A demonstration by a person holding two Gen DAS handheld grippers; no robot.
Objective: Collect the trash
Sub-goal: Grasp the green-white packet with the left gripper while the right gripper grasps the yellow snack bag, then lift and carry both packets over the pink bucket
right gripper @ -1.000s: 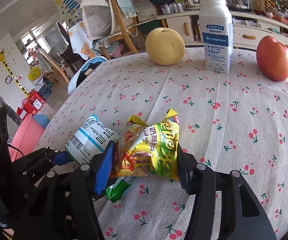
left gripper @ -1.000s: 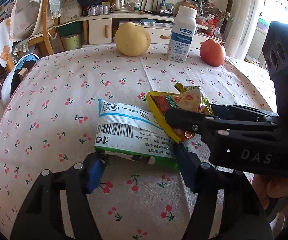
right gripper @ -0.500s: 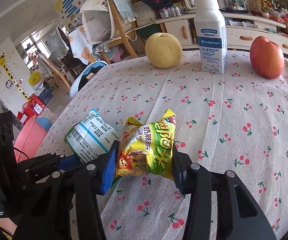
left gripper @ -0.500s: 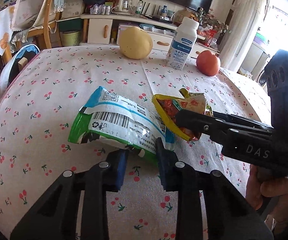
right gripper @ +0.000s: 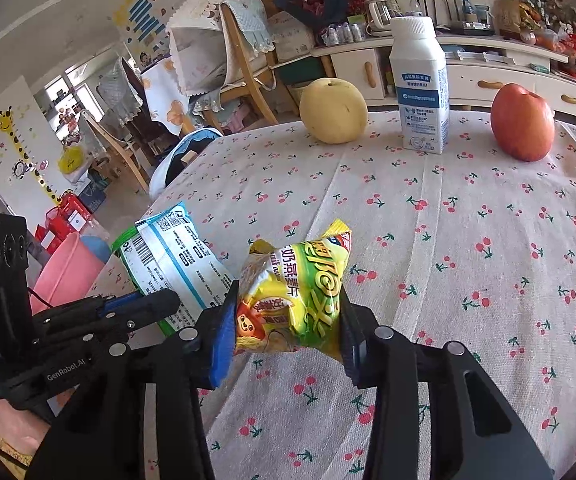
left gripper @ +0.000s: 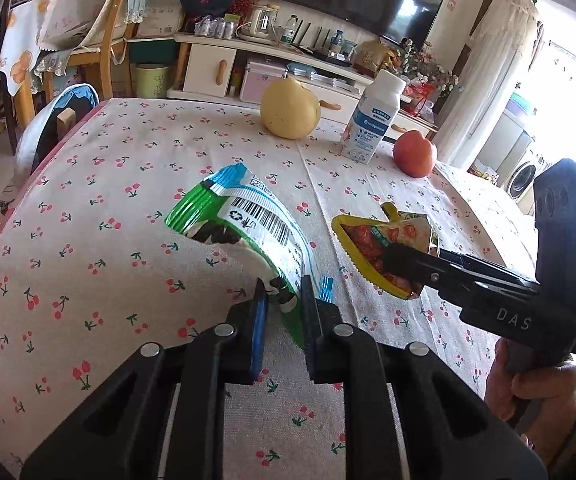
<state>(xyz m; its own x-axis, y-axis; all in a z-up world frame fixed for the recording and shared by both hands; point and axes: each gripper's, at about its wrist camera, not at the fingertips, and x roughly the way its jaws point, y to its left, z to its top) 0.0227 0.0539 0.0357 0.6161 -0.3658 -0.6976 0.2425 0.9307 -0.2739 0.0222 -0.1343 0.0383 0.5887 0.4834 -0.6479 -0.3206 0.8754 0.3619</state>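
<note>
Trash wrappers hang above our desk (right gripper: 468, 220): our left gripper (left gripper: 281, 308) pinches the green-and-white bag (left gripper: 247, 220), our right gripper (right gripper: 288, 320) clamps the yellow snack packet (right gripper: 294, 288). Pear (right gripper: 334, 110), milk bottle (right gripper: 420, 84) and apple (right gripper: 522, 122) stand behind.

Left gripper (left gripper: 281, 300): matte black plastic linkage arms, silver round screws at joints, blue pads on inner finger faces. Right gripper (right gripper: 285, 312): same black build, blue pad, silver screws. White "DAS" lettering at right of left view; "GenRobot.AI" at lower left of right view. Bare skin on right hand (left gripper: 528, 380).
</note>
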